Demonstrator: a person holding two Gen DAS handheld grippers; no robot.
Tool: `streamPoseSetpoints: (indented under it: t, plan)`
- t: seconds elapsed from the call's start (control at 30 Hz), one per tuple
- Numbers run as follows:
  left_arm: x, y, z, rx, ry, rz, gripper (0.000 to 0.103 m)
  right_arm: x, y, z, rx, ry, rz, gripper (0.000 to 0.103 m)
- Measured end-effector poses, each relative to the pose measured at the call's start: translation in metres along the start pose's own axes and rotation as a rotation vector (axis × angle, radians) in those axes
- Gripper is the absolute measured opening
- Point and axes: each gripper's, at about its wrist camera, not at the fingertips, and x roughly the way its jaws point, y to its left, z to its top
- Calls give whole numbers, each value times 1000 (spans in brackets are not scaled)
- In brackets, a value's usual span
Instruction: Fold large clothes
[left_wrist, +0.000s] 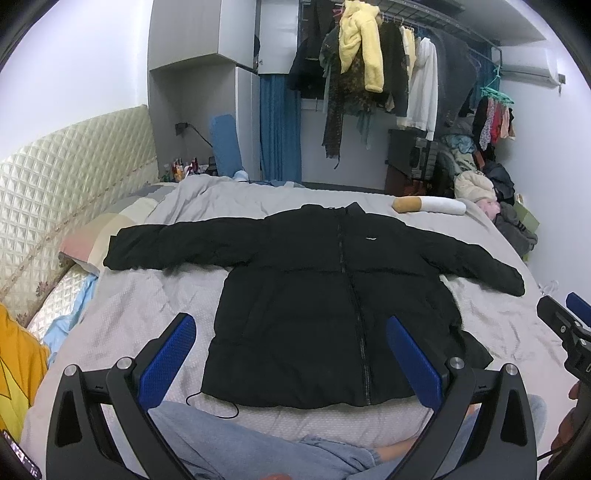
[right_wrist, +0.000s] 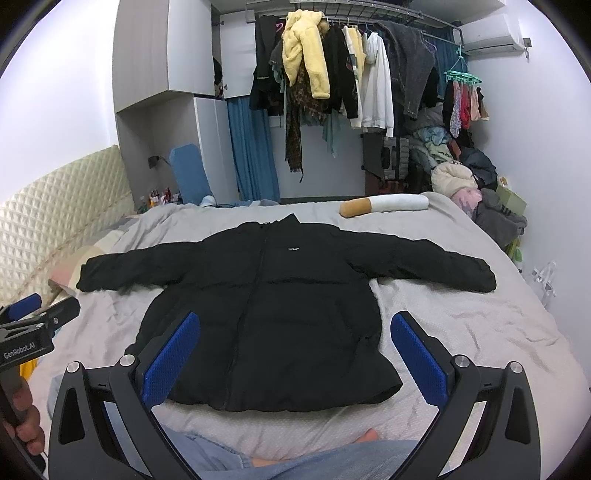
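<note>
A black puffer jacket (left_wrist: 310, 295) lies flat, front up and zipped, on the grey bedspread (left_wrist: 140, 314), both sleeves spread out sideways. It also shows in the right wrist view (right_wrist: 280, 295). My left gripper (left_wrist: 291, 332) is open and empty, held above the jacket's hem. My right gripper (right_wrist: 295, 332) is open and empty too, held above the hem a little further right. The right gripper shows at the right edge of the left wrist view (left_wrist: 565, 317), and the left gripper shows at the left edge of the right wrist view (right_wrist: 40, 314).
A rolled white and tan pillow (left_wrist: 428, 205) lies beyond the collar. A quilted headboard (left_wrist: 70, 177) and pillows are at the left. A rack of hanging clothes (left_wrist: 369, 74) and a clothes pile (left_wrist: 480, 177) stand behind the bed. My legs in grey trousers (left_wrist: 221, 435) are at the near edge.
</note>
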Motion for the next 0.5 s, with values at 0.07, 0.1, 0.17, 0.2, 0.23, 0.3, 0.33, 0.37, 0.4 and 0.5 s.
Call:
streamPoseSetpoints:
  t: [0.07,0.1,0.17,0.2,0.23,0.3,0.33,0.37,0.4,0.5]
  plan:
    - [-1,3,1,6,-5,0,103,-1,1,-1,-2,-3,-2,103]
    - [-2,5,1,3,-6,3,103,-1,1,-1,-1,-3,-2,103]
    - [-3,7,2,0,-10,3,103,-1,0,-1,5,-2,-1,103]
    - [-4,8,2,1,-12,1,103,-1,0,0,7,0,-1,103]
    - [-5,9,2,1,-14,4,103,-2,1,0,8,0,-1,103]
    - [-5,10,2,-1,-14,7,103,-1,1,1,6,1,-2,103]
    - [-5,11,2,-2,-11,4,103,-1,1,1,4,1,-5,103]
    - [-4,12,2,-2,-7,1,103,-1,1,1,5,1,-5,103]
    - [-4,12,1,-4,-4,-1,103,-2,1,1,6,2,-6,103]
    - [-4,11,-1,-5,1,-6,103,-2,1,1,6,2,-4,103]
